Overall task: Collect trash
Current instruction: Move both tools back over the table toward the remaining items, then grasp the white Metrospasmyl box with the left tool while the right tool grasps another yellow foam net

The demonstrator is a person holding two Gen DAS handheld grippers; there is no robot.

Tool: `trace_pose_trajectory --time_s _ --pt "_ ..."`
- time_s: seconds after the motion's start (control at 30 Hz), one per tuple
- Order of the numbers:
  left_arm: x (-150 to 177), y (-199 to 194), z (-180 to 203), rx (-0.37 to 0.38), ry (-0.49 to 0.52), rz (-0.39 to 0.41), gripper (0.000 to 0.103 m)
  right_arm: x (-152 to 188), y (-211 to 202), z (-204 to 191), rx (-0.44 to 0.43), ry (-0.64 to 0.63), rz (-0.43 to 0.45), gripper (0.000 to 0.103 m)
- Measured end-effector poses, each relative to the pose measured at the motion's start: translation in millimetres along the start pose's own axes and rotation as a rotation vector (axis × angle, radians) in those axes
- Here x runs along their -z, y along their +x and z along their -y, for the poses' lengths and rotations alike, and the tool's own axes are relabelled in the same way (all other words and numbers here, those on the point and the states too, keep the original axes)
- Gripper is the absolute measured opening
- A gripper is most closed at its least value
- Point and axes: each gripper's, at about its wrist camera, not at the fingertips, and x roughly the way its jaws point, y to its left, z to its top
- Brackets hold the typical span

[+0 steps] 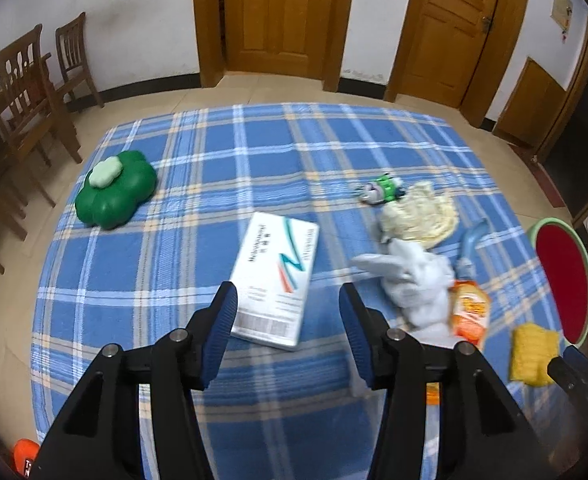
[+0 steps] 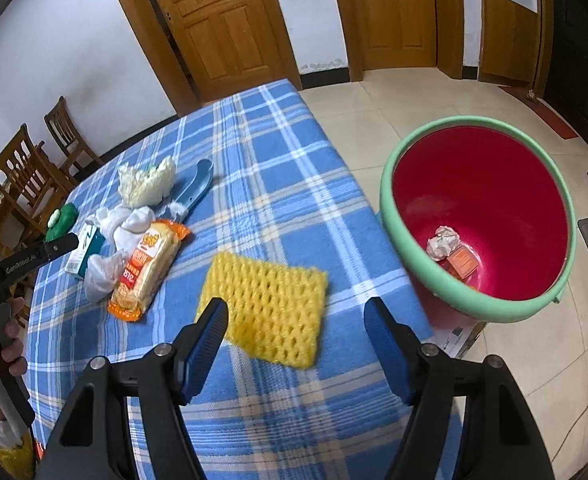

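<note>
1. Left wrist view: we see the left gripper [image 1: 288, 306] above the blue plaid tablecloth [image 1: 198, 148], jaws apart and nothing between the pads. The white carton [image 1: 276, 276] lies flat just ahead of them, its near end beside the left finger.
2. To the right of the carton we see a heap of trash: a white crumpled bag [image 1: 410, 280], an orange snack packet [image 1: 468, 310], a cream foam net [image 1: 418, 214], a blue plastic piece [image 1: 474, 238] and a small green wrapper [image 1: 382, 190].
3. A green flower-shaped box [image 1: 114, 192] rests well apart at the far left of the cloth.
4. Right wrist view: we see the right gripper [image 2: 296, 328] with jaws wide and empty; the yellow foam net [image 2: 268, 304] lies flat on the cloth between and just beyond the fingers.
5. The red bin [image 2: 482, 200] with a green rim stands beside the table edge, holding a crumpled paper ball [image 2: 442, 242] and a small orange box [image 2: 464, 264].
6. The person's hand [image 2: 2, 356] holds the left gripper at the left edge.
</note>
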Motion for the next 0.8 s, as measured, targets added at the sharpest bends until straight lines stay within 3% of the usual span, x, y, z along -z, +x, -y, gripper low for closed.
trace_pose_trajectory --time_s 0.3,0.67,0.8 --pt "-0.8 19.0 -13.9 -0.011 -0.012 -0.033 0.057 2.2 13.3 -9.5 0.017 -0.018 -0.032 0.073" --pt "1.2 39.8 -16.3 0.014 -0.021 -0.072 0.059 0.5 18.6 -19.6 0.045 -0.053 -0.011 0.073" --pt "2.0 41.5 -11.0 0.004 0.003 -0.056 0.059 0.4 18.5 -21.2 0.035 -0.059 -0.001 0.059"
